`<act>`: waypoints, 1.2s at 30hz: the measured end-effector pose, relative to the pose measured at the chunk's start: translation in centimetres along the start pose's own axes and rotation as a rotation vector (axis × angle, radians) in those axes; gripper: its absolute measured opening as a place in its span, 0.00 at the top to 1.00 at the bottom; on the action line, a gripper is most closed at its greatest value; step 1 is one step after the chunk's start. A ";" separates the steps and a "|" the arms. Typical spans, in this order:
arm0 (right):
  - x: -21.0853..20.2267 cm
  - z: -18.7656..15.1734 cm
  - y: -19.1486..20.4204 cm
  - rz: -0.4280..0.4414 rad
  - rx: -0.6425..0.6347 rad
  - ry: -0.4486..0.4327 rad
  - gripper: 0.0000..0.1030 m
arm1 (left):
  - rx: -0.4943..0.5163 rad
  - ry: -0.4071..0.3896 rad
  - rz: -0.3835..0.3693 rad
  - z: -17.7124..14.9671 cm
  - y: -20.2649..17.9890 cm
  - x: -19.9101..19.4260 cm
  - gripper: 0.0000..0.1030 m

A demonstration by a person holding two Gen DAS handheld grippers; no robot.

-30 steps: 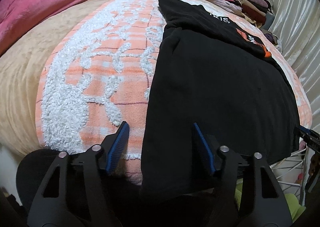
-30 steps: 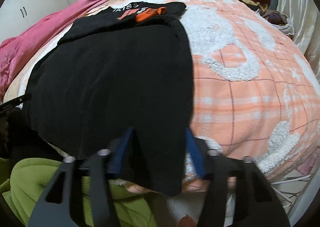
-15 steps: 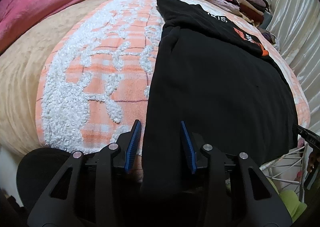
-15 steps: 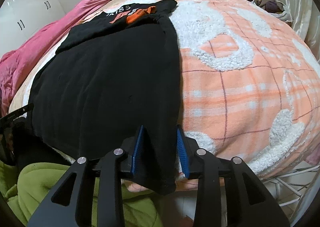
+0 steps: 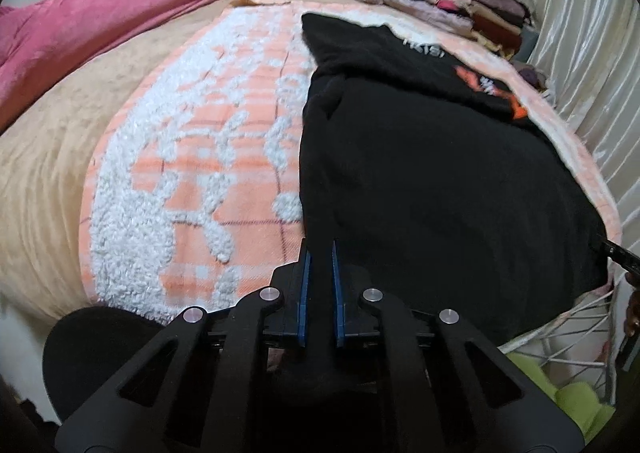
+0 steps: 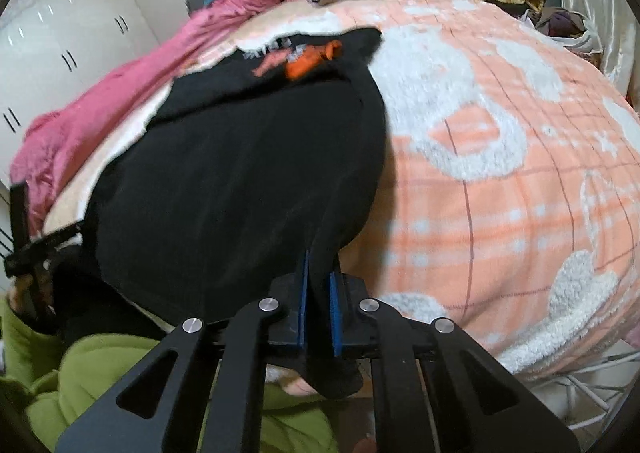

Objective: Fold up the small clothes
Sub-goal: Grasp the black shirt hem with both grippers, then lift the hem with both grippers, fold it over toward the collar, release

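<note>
Garment: black shirt (image 5: 432, 173) lying spread on orange-and-white blanket (image 5: 192, 157).
Left tongs (image 5: 319, 253): having just closed, pinching shirt's near-left hem corner.
Right tongs (image 6: 319, 265): having just closed, pinching near-right hem corner.

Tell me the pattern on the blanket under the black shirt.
The blanket is peach-orange plaid with fluffy white raised shapes; the right wrist view shows it best.
</note>
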State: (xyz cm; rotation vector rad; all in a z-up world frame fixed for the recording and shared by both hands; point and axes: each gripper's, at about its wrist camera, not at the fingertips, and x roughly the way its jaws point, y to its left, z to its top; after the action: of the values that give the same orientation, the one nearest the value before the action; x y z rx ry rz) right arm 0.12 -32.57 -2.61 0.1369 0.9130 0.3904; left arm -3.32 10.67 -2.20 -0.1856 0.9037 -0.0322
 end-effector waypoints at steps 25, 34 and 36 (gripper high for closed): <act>0.9 14.5 -2.7 0.085 0.084 -0.329 0.92 | -0.141 -0.086 -0.077 16.6 1.1 3.5 0.97; 5.0 17.9 -3.2 0.036 0.080 -0.318 0.92 | -0.200 -0.057 -0.080 19.6 2.2 7.7 0.97; 5.7 18.4 -3.3 0.025 0.087 -0.311 0.92 | -0.210 -0.052 -0.078 20.2 2.3 8.5 0.97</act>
State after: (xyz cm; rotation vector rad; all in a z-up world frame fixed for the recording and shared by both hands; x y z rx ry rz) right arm 18.72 -32.53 3.38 0.2812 0.6214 0.3416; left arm 17.65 15.01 2.94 -0.4153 0.8466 -0.0046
